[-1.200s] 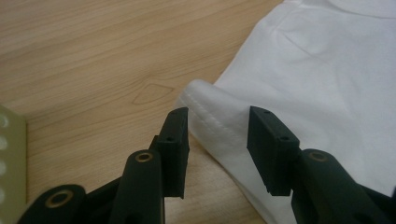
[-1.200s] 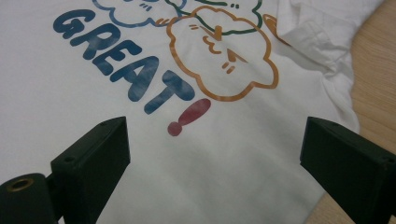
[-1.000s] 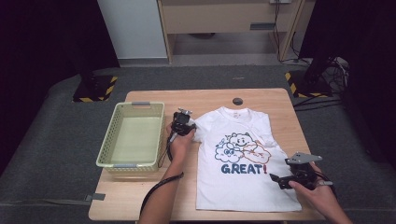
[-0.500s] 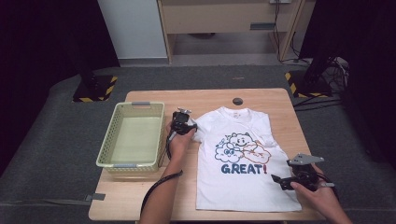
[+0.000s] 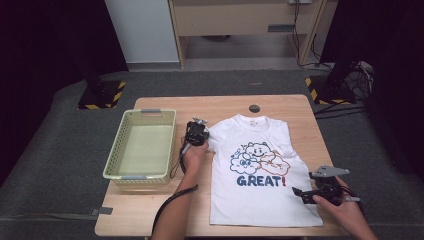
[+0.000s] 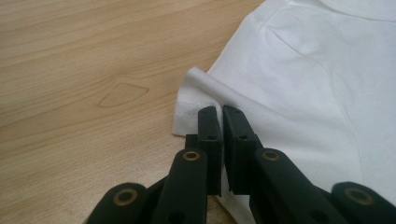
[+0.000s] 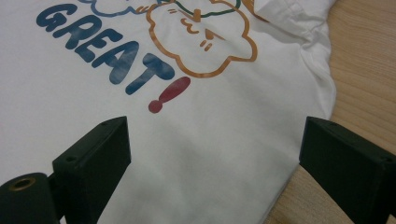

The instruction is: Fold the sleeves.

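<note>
Our left gripper [image 6: 219,116] had just pinched the T-shirt [image 5: 260,175] sleeve at nine o'clock; the thin hem could slip. Our right gripper [image 7: 210,154] gaped empty.

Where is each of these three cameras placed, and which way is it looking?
High view: above the person's side, looking forward and down at the table; both forearms enter below.
Left gripper view: rides the left gripper, facing the T-shirt sleeve; jaws pinch it.
Right gripper view: rides the right gripper, facing the shirt's side edge; jaws apart.
Shared: the T-shirt.
</note>
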A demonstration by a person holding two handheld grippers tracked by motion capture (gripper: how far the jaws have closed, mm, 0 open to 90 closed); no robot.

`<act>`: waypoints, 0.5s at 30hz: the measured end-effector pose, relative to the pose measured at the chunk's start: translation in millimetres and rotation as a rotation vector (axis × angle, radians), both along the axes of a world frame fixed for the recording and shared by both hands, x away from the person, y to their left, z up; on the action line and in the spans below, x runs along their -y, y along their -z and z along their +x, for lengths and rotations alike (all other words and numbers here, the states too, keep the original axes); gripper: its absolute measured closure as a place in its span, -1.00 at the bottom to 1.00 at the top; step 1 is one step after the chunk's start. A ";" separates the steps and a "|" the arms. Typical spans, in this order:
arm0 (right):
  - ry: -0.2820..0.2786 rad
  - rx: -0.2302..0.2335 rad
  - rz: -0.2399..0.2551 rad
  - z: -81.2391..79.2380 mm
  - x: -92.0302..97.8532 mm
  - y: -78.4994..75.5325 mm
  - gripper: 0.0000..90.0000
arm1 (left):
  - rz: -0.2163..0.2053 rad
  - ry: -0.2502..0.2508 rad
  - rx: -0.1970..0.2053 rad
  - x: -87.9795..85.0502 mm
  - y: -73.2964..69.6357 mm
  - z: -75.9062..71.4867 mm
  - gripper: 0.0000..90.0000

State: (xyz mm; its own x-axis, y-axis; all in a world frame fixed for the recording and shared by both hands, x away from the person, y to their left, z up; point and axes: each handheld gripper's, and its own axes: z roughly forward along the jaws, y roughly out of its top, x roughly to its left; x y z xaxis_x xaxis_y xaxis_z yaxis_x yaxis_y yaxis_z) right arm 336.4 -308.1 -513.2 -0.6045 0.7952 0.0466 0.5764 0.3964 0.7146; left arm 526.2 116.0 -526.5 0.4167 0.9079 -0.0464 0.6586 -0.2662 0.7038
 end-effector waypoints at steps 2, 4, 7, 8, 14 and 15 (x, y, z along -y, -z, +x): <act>0.003 -0.001 0.003 0.0 0.2 -0.4 -0.80 | -0.001 -0.003 -0.004 -0.8 -0.7 -1.2 0.93; 0.006 -0.005 0.006 -0.1 0.5 -1.4 -0.80 | -0.003 -0.006 0.002 -0.9 -1.8 -3.5 0.93; 0.006 0.003 0.010 0.0 1.1 -3.0 -0.79 | -0.002 -0.003 0.013 0.7 -6.6 -8.9 0.93; 0.004 0.010 0.010 0.4 1.6 -3.2 -0.79 | -0.006 0.000 0.018 1.5 -10.0 -11.3 0.93; 0.013 0.015 0.015 -0.7 4.1 -6.7 -0.79 | -0.023 0.027 0.046 8.5 -28.8 -23.0 0.94; 0.014 0.018 0.021 -1.0 4.4 -7.2 -0.79 | -0.027 0.032 0.047 11.0 -31.7 -23.9 0.94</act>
